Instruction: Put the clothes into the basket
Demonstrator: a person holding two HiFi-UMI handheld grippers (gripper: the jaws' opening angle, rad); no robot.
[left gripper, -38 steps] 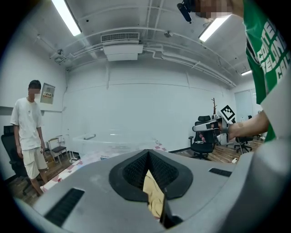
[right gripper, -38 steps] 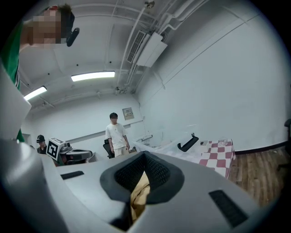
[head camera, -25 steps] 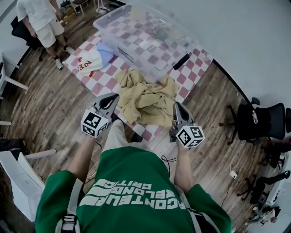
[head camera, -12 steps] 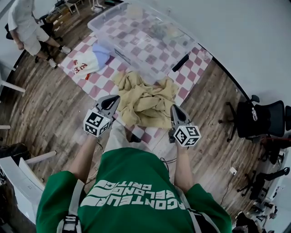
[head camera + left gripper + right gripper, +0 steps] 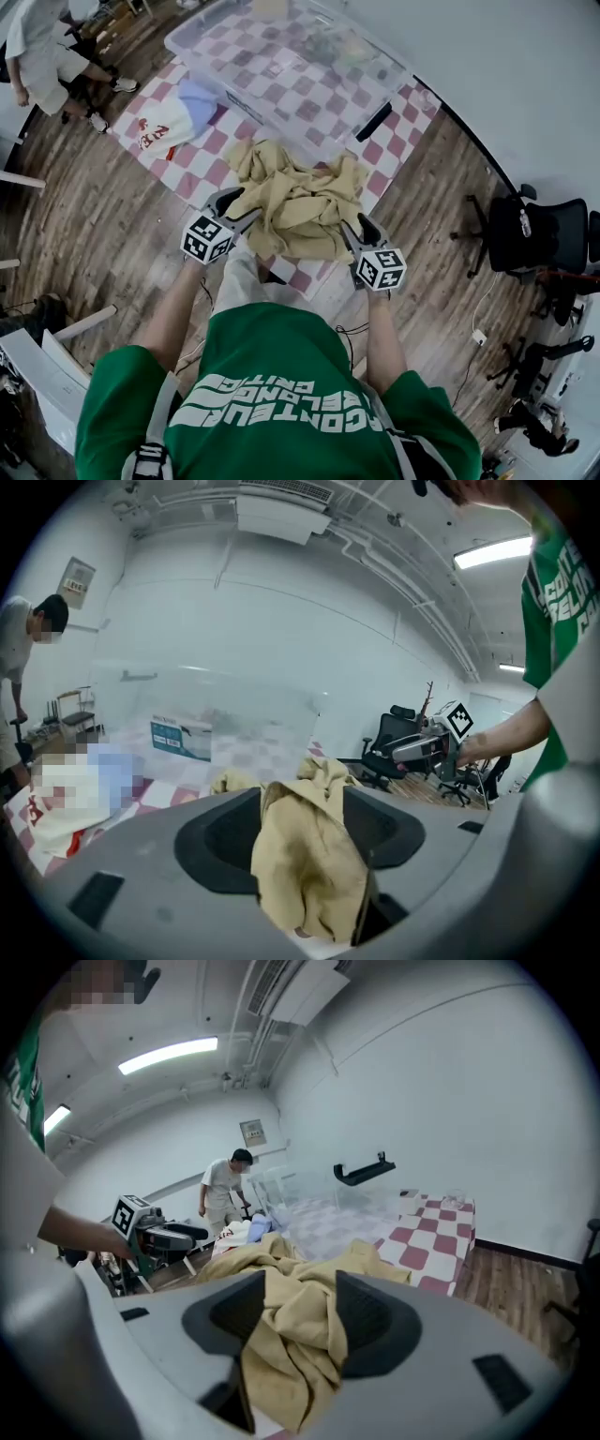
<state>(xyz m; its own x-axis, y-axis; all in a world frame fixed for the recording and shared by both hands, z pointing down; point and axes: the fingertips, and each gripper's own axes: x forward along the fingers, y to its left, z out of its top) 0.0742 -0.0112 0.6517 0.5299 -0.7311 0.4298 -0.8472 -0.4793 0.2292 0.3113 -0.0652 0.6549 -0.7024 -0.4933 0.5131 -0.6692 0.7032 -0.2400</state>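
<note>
The left gripper and right gripper have both just been opening their jaws. Each stands spread with a fold of the tan garment bunched between the pads, apparently not yet squeezed. The garment lies heaped on the checked mat, just on the near side of the clear basket. It looks light, limp and not slippery. Pinching thick folds at its left and right near edges should lift it with little trailing.

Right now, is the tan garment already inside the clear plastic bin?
No, the tan garment lies crumpled on the checkered mat, in front of the clear bin.
</note>
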